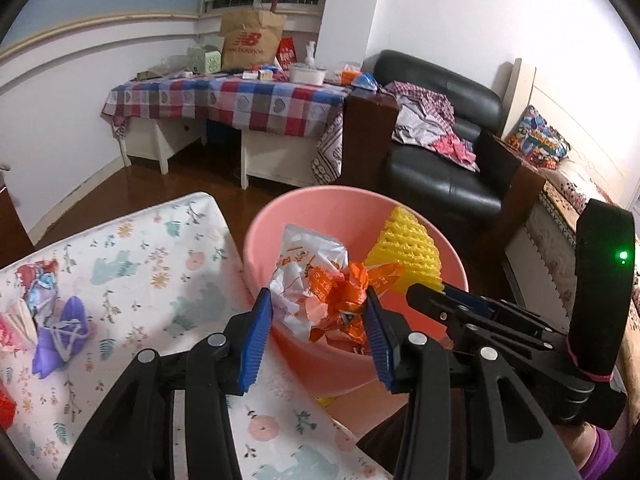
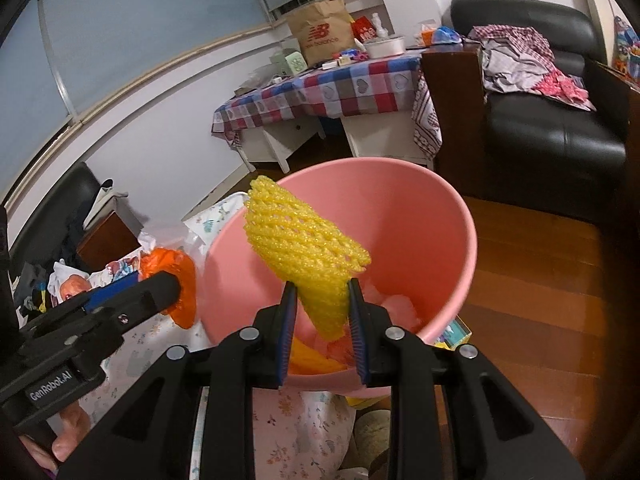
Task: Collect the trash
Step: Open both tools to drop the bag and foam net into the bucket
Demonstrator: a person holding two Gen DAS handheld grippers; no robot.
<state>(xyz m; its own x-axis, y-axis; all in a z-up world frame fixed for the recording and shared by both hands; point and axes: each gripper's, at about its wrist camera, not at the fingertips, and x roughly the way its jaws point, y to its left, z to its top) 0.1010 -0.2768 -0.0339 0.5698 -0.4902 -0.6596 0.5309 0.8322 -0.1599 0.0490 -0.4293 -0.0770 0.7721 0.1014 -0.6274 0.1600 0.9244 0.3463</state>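
A pink bin (image 1: 400,208) stands beside the floral-covered surface. My left gripper (image 1: 317,294) is shut on a crumpled white and orange wrapper (image 1: 312,280), which hangs over the bin's near rim. To its right, my right gripper (image 1: 430,290) grips a yellow foam net (image 1: 408,248) above the bin. In the right wrist view, the right gripper (image 2: 321,285) is shut on the lower end of the yellow foam net (image 2: 300,240), over the open pink bin (image 2: 420,220). The left gripper (image 2: 154,280) comes in from the left with the orange wrapper (image 2: 186,300). Some orange and pink trash (image 2: 312,356) lies in the bin.
On the floral-covered surface (image 1: 140,260) lies a purple face mask (image 1: 60,336) with other scraps at the left edge. A black leather armchair (image 1: 440,160) with clothes and a cluttered table with a checked cloth (image 1: 240,100) stand beyond the bin. Wooden floor (image 2: 540,300) lies to the right.
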